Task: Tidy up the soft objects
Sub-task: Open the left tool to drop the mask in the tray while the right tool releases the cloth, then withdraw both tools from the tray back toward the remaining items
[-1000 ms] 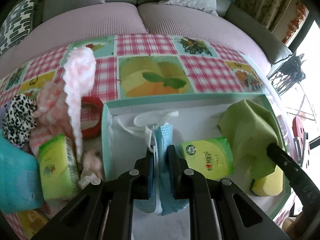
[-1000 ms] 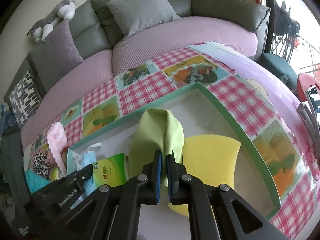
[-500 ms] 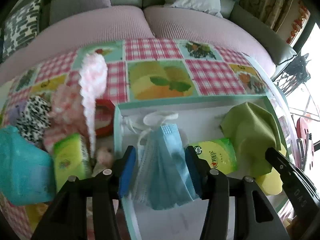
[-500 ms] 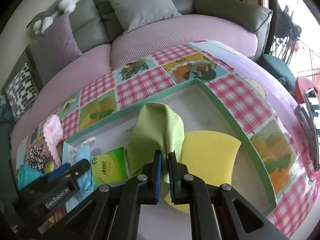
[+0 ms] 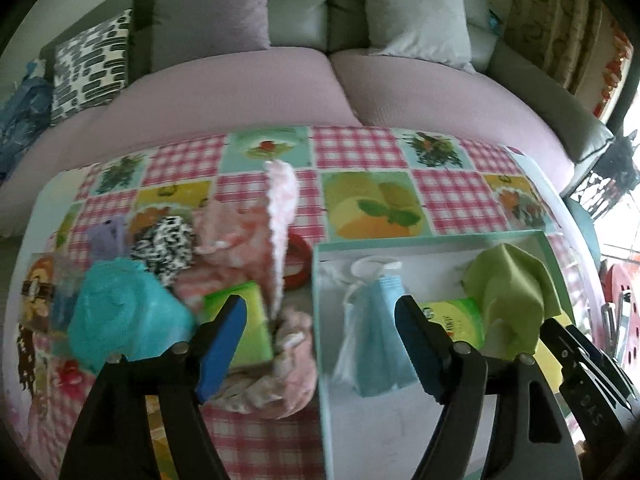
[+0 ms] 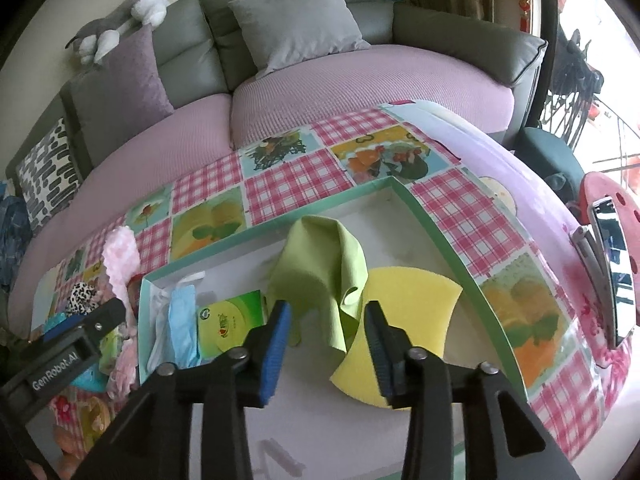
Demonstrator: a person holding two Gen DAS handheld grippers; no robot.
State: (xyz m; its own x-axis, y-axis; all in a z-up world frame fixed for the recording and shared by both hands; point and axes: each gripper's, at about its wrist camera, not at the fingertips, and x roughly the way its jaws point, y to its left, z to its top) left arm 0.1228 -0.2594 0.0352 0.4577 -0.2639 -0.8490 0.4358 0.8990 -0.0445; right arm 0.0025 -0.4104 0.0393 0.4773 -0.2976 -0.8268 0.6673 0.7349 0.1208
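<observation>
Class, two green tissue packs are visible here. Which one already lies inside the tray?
The tissue pack between the blue face mask and green cloth lies inside the tray. The other pack sits outside, among the pile.

We've got both wrist cams riding close above the counter (image 5: 360,152), looking out past their tongs toward the sofa (image 6: 360,76), both catching the green-rimmed box (image 5: 424,240).

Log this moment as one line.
left gripper: jaws open, empty | right gripper: jaws open, empty | blue face mask, green cloth: in tray | pink scarf: outside
</observation>
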